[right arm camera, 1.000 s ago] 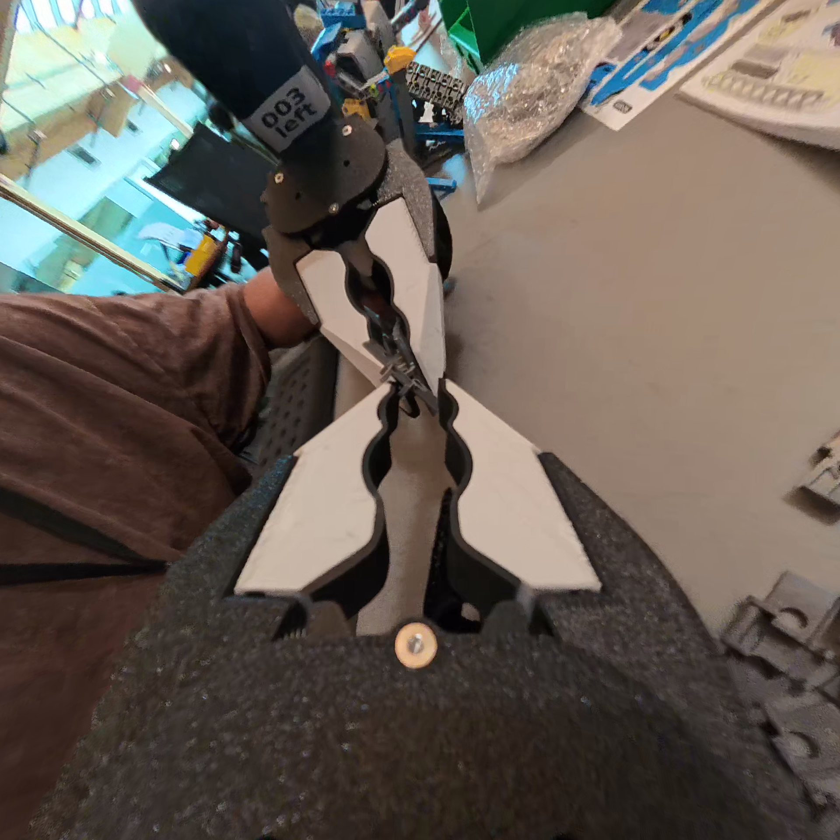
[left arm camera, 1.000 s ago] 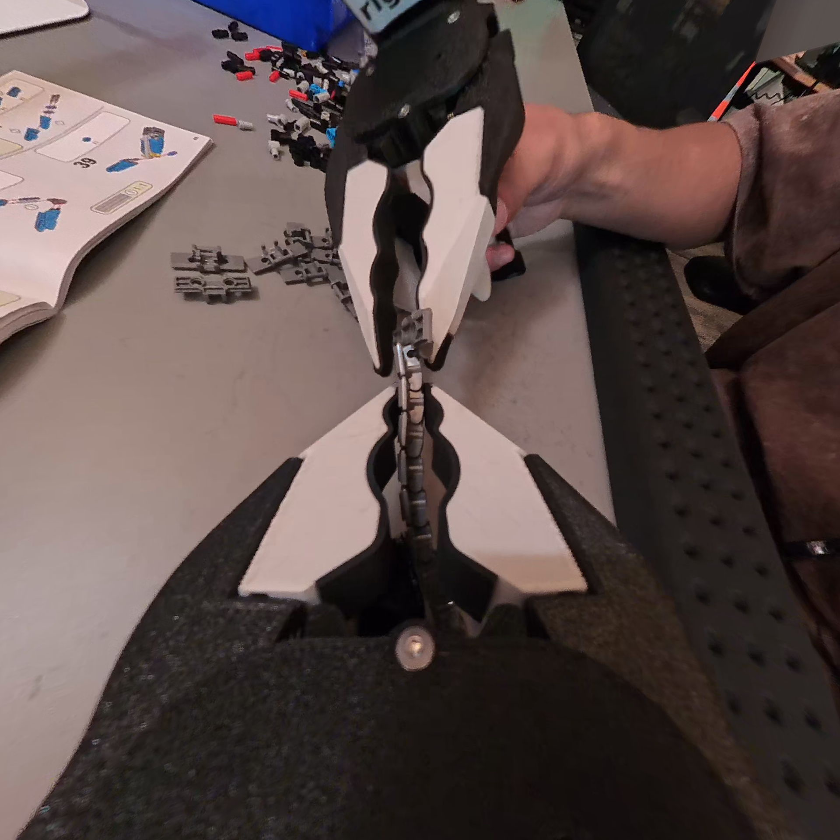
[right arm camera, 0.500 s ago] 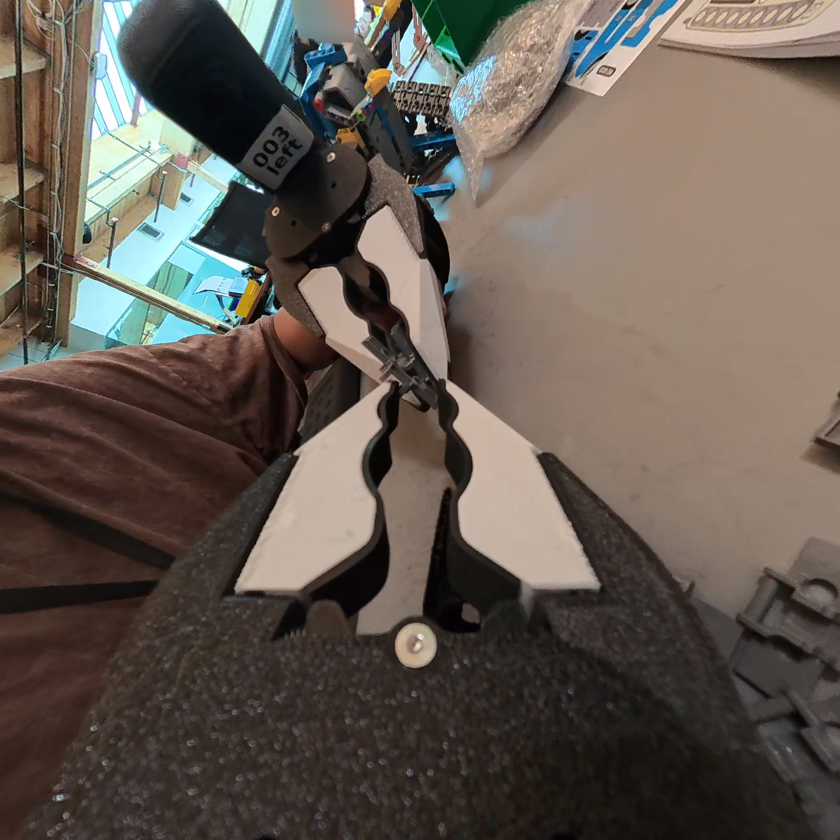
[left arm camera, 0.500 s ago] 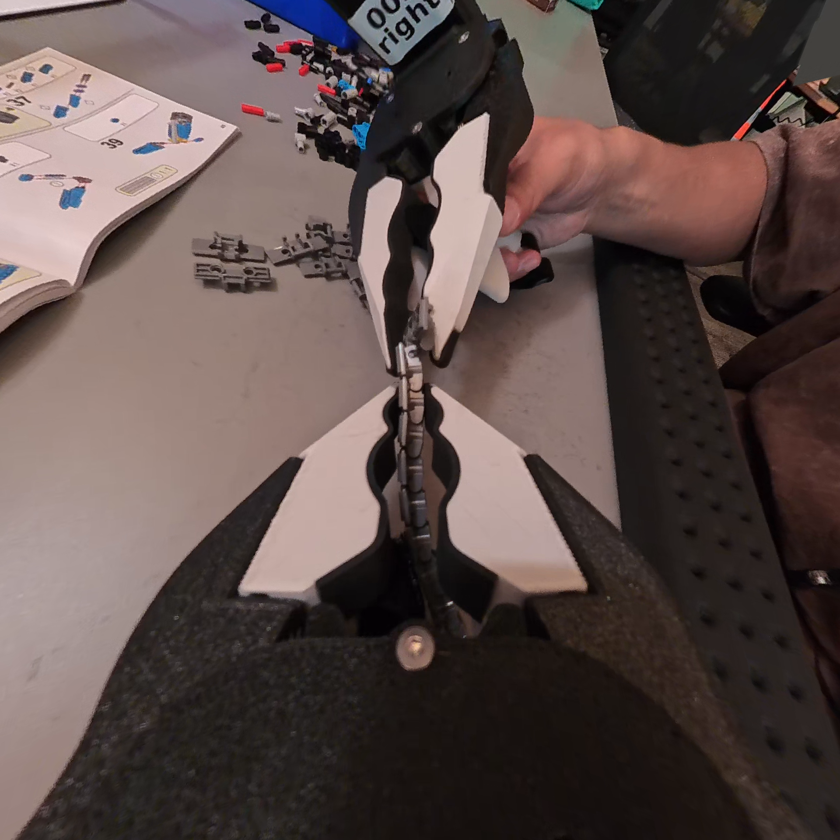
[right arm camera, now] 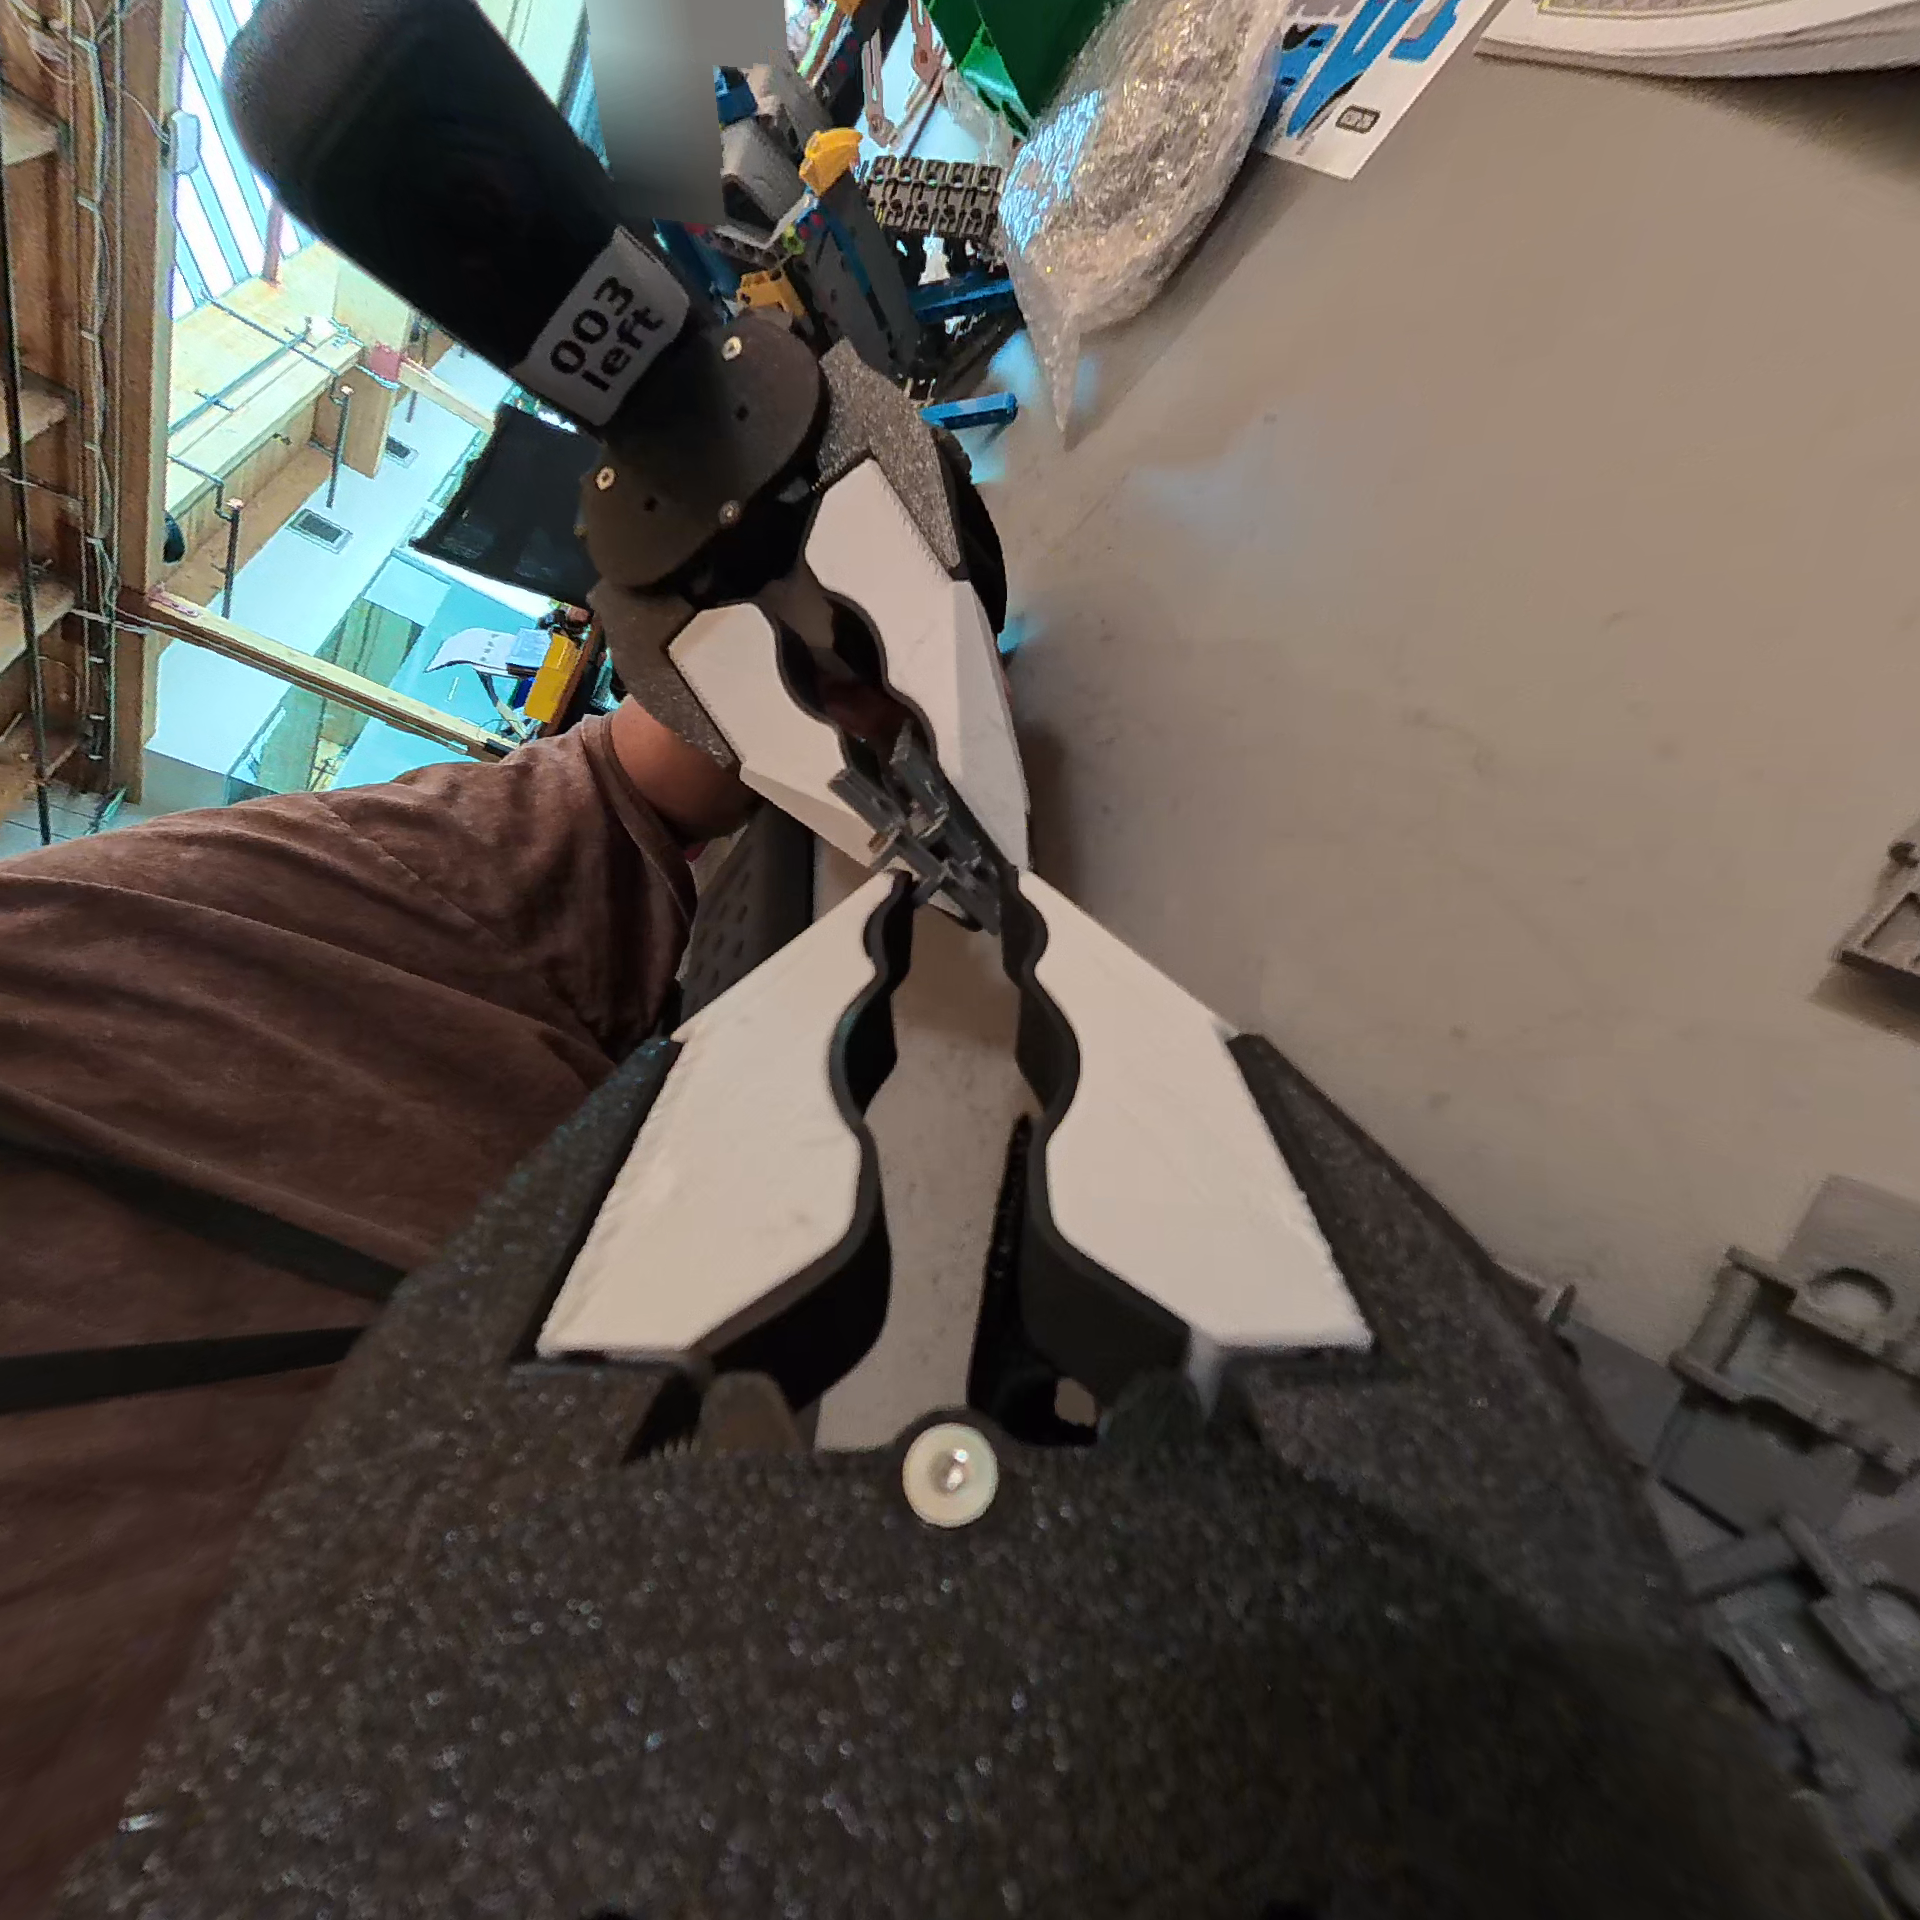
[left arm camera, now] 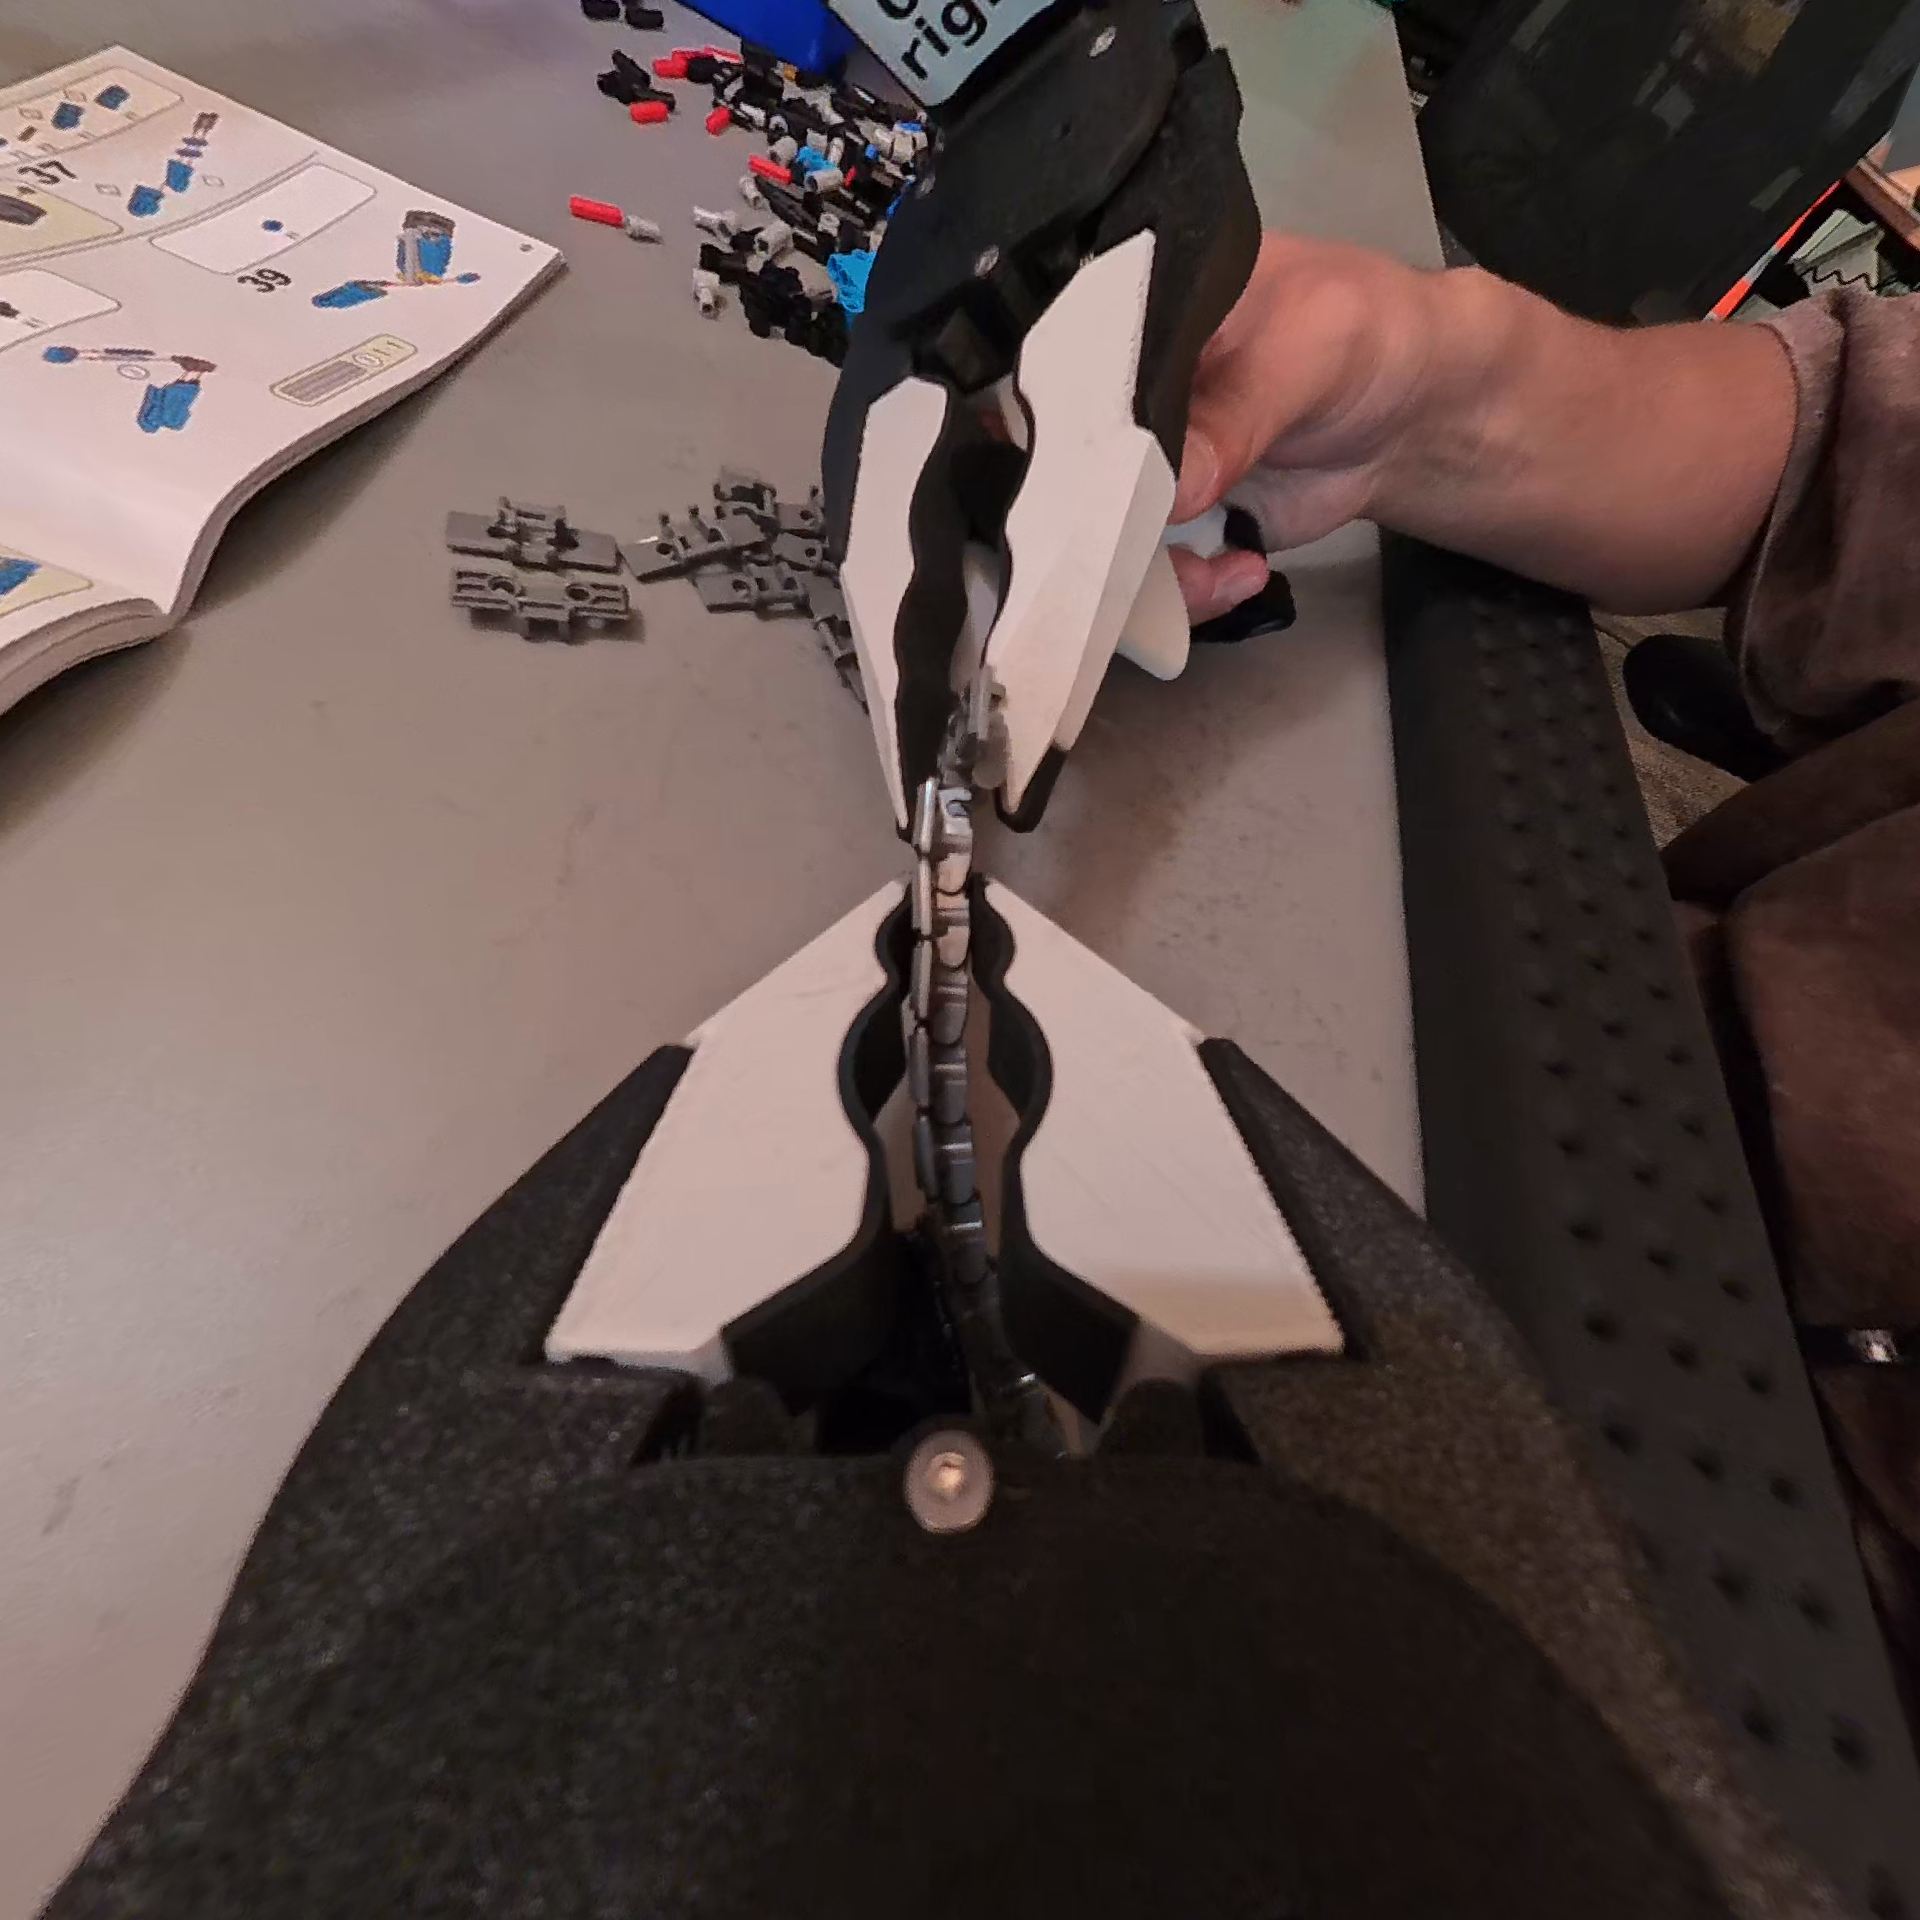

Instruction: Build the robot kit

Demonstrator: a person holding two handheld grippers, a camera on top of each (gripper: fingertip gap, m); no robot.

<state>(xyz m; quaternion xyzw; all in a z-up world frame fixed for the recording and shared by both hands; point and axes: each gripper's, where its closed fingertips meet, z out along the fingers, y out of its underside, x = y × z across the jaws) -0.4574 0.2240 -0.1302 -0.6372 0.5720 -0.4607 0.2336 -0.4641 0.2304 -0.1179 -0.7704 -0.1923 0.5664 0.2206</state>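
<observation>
Two grippers meet tip to tip — left gripper (left arm camera: 943, 883) clamps the grey link chain (left arm camera: 940, 1049); right gripper (left arm camera: 966, 774) apparently pinches its end link — loose links (left arm camera: 540, 569) lie far left.

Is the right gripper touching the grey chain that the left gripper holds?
Touching. In the left wrist view, the right gripper's fingertips close on the top link of the grey chain clamped in the left gripper.

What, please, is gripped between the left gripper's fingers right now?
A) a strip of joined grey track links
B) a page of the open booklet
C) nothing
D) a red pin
A: the left gripper is closed on a strip of joined grey track links running along its fingers, whose far end meets the right gripper.
</observation>
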